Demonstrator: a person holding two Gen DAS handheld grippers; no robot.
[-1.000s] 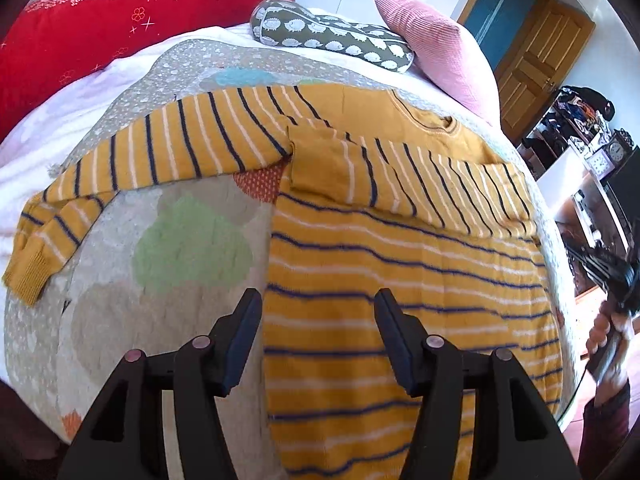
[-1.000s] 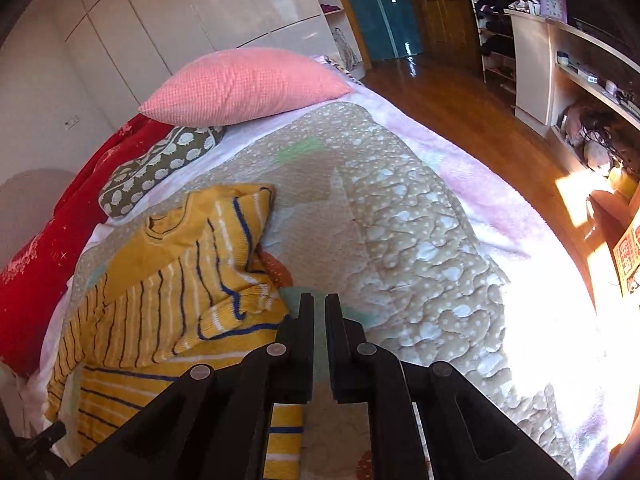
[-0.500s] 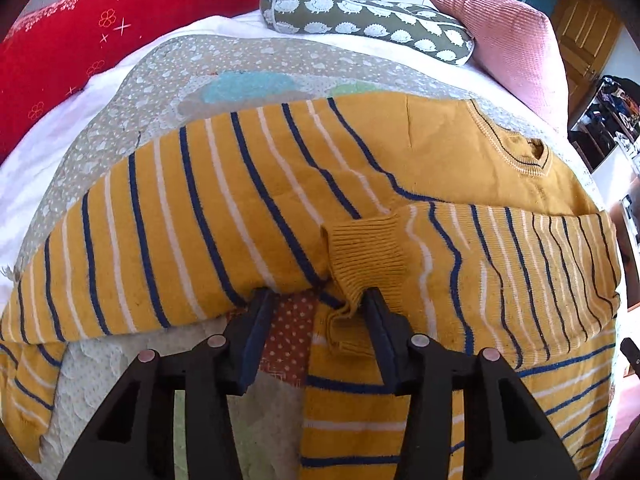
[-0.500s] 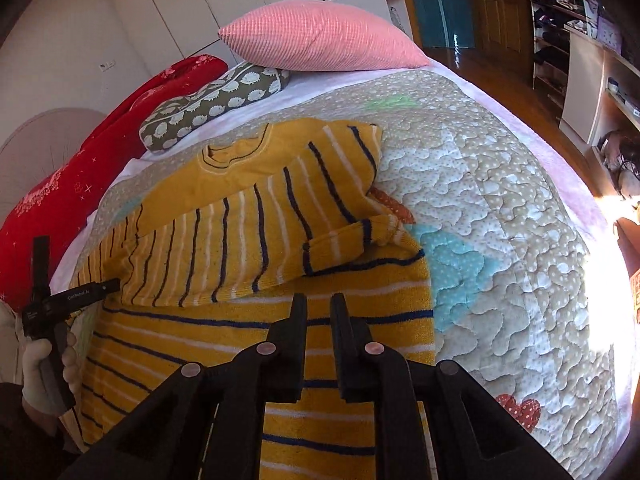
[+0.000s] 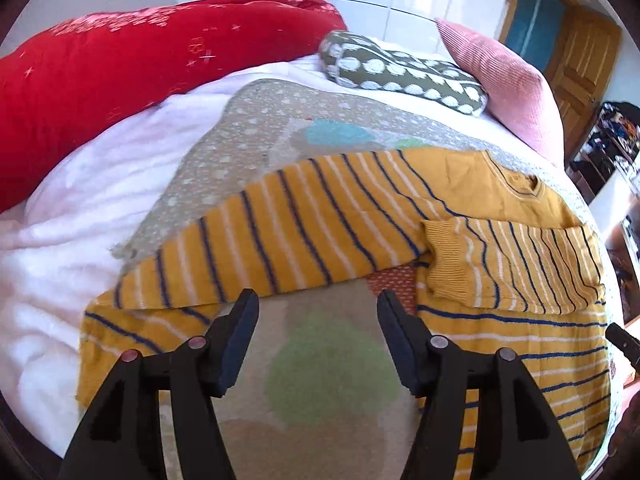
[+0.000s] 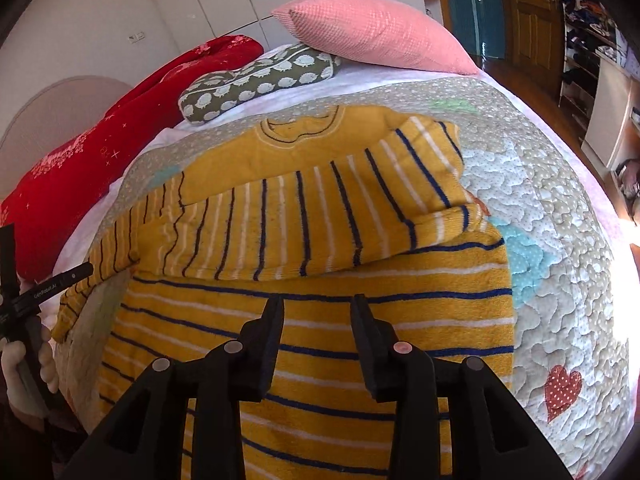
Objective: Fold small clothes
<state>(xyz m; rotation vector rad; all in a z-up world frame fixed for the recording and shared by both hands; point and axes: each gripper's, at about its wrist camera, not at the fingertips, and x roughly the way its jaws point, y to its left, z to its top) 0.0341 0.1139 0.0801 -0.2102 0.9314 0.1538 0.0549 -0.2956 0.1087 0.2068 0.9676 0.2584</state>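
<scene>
Item: one small mustard-yellow knitted sweater (image 6: 312, 320) with navy and white stripes, lying flat, face down or up not determinable, on a quilted patchwork bedspread (image 6: 560, 280) in beige with coloured cloud and heart patches. Condition: partly folded; one striped sleeve (image 6: 320, 224) is laid across the chest below the neckline (image 6: 298, 130), its ribbed cuff (image 5: 446, 260) resting on the body near the armpit; the other striped sleeve (image 5: 280, 240) is stretched out sideways over the quilt, its end bent back toward the foot of the bed. Left gripper (image 5: 318, 324): fingers released, jaws having just been widening, nothing between them, hovering over bare quilt above a green patch (image 5: 332, 368), just short of the outstretched sleeve's lower edge. Right gripper (image 6: 316, 320): fingers released, jaws having just been parting, nothing clamped, poised above the striped body of the sweater below the folded sleeve. Also present at the head of the bed: a long red cushion (image 5: 140, 64) with white star pattern, a grey-green cushion (image 5: 404, 72) with white printed shapes, a pink corduroy pillow (image 6: 372, 36), a white sheet (image 5: 80, 220). A gloved hand (image 6: 24, 372) on the left gripper's black handle shows at the edge of the right wrist view. Background: wooden door (image 6: 532, 20), open shelving (image 6: 592, 60) with clutter.
</scene>
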